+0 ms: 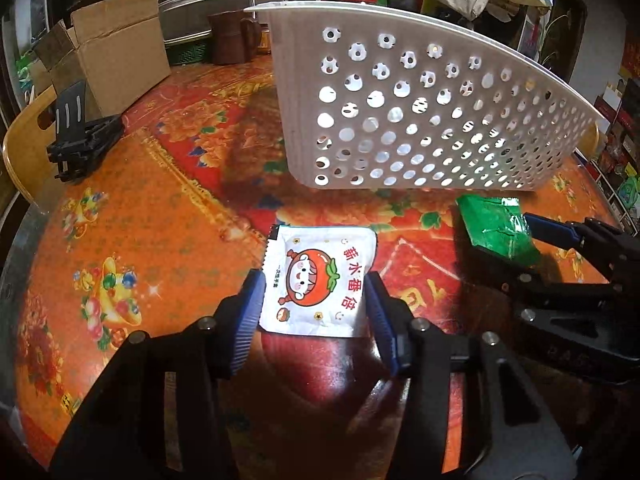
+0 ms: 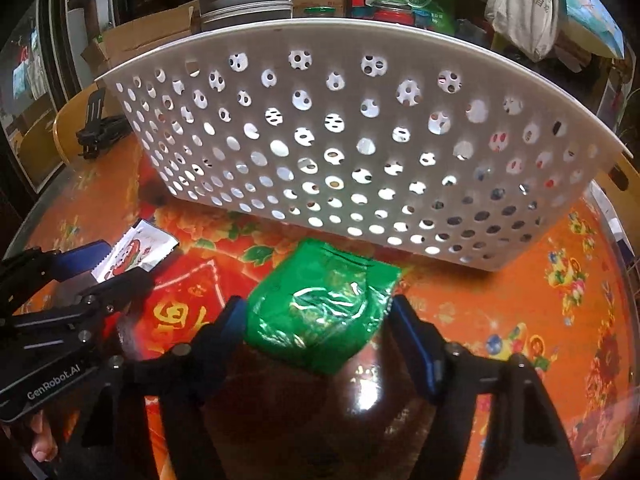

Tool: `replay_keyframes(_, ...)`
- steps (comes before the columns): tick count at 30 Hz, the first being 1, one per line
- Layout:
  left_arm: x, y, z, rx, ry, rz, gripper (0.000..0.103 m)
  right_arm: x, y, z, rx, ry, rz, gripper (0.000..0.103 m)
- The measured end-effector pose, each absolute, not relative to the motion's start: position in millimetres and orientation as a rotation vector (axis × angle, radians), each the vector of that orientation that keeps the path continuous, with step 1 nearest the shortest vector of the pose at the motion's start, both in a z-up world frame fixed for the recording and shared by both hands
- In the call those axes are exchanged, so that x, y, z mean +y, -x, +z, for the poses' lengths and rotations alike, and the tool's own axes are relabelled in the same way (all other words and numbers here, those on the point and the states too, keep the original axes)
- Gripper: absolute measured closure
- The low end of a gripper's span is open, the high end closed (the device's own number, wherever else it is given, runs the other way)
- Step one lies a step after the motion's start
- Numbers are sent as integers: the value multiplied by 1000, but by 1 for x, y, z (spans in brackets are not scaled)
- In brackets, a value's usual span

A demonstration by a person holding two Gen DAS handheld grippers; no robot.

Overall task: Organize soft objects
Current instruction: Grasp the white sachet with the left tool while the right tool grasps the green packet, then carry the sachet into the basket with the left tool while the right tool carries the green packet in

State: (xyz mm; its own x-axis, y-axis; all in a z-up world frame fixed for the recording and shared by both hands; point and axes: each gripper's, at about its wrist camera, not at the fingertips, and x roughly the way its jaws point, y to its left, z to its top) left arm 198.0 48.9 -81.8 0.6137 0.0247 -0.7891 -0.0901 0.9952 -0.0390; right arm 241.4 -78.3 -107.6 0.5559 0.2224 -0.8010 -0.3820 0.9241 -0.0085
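A white sachet [image 1: 316,280] printed with a red tomato cartoon lies flat on the orange and red tablecloth [image 1: 140,200]. My left gripper [image 1: 314,280] is shut on it, one blue pad against each side edge. A crinkly green packet [image 2: 320,312] lies to its right, and my right gripper [image 2: 319,304] is shut on it with a pad on each side. A white perforated basket [image 1: 400,120] stands just behind both items, its holed wall [image 2: 360,140] facing me. The right wrist view shows the left gripper [image 2: 126,262] on the sachet [image 2: 136,248]. The left wrist view shows the right gripper [image 1: 516,248] on the packet [image 1: 496,228].
An open cardboard box [image 1: 116,52] and a black folding stand [image 1: 80,136] sit at the table's far left, by a wooden chair back [image 1: 24,148]. A brown mug [image 1: 232,36] stands behind the basket's left end. Shelves and bags crowd the background.
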Motion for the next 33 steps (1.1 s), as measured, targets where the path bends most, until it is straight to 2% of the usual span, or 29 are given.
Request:
replay_keyframes(5,50,-199,-82,904,79,63,59,-82,-237,-106,907,192,377,43)
replay_keyframes(6,49,-197,-81,898,80,57,62,-85,-236,-106,906,188,382,44)
replay_keyframes(7,49,-197,-81,896,82,51,70,-88,-234,-105,905,181,388,45)
replay_keyframes(10,44,-193,-80,890,79,34,74,-96,-230,-102,896,156,400,47)
replay_keyframes(21,48,-182,-72,843,98,26,90,-128,-210,-88,846,121,394,48)
replay_keyframes(33,45,-158,-47,732,58,44,98,-143,-199,-76,809,95,404,48)
